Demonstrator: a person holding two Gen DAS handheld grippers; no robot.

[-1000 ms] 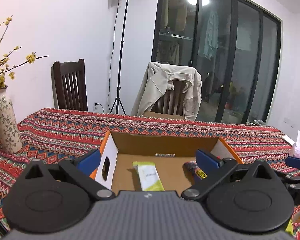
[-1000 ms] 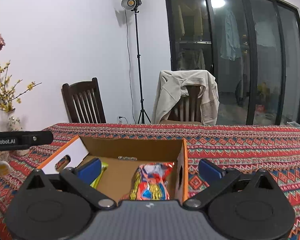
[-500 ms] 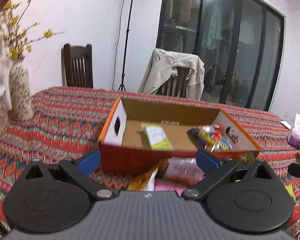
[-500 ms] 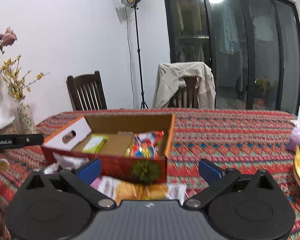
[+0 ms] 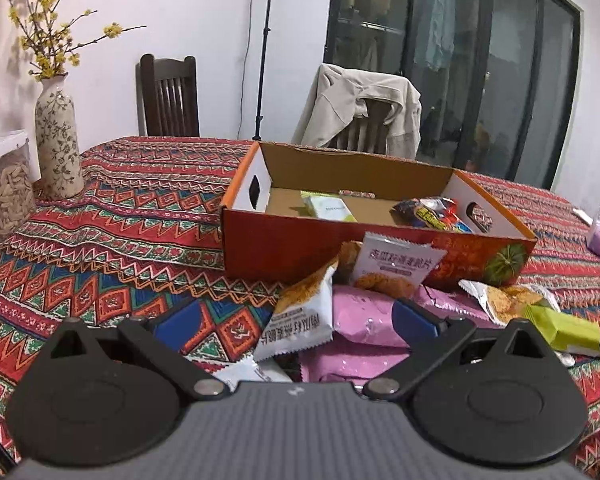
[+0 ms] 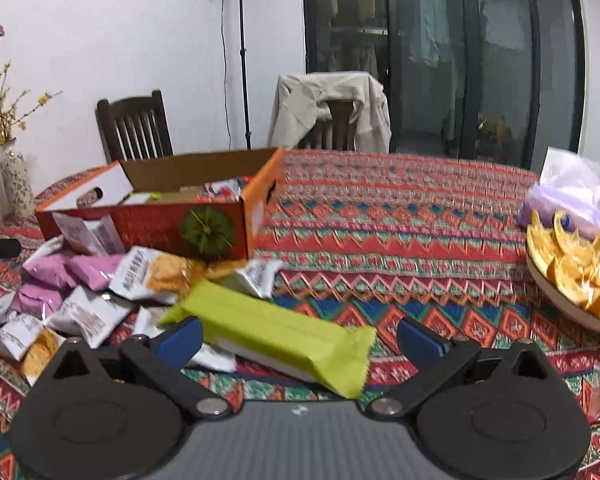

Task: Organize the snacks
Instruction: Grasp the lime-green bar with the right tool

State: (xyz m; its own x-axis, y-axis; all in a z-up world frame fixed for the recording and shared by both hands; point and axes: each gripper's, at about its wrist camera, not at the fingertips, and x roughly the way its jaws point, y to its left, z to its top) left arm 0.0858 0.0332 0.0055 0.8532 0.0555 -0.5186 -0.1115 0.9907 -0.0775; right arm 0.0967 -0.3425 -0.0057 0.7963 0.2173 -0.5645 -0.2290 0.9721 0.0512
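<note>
Claws both spread wide, L claw & R claw empty.

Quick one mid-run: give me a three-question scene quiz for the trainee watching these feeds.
1. True or false: both the left gripper and the right gripper have their jaws spread.
2. Which snack lies between the right gripper's fingers? A) pink packet B) long green packet C) orange slices
3. Fill in: inside the cardboard box lie a pale green packet and a ____ multicoloured one.

Key: 1 true; 2 B; 3 shiny
</note>
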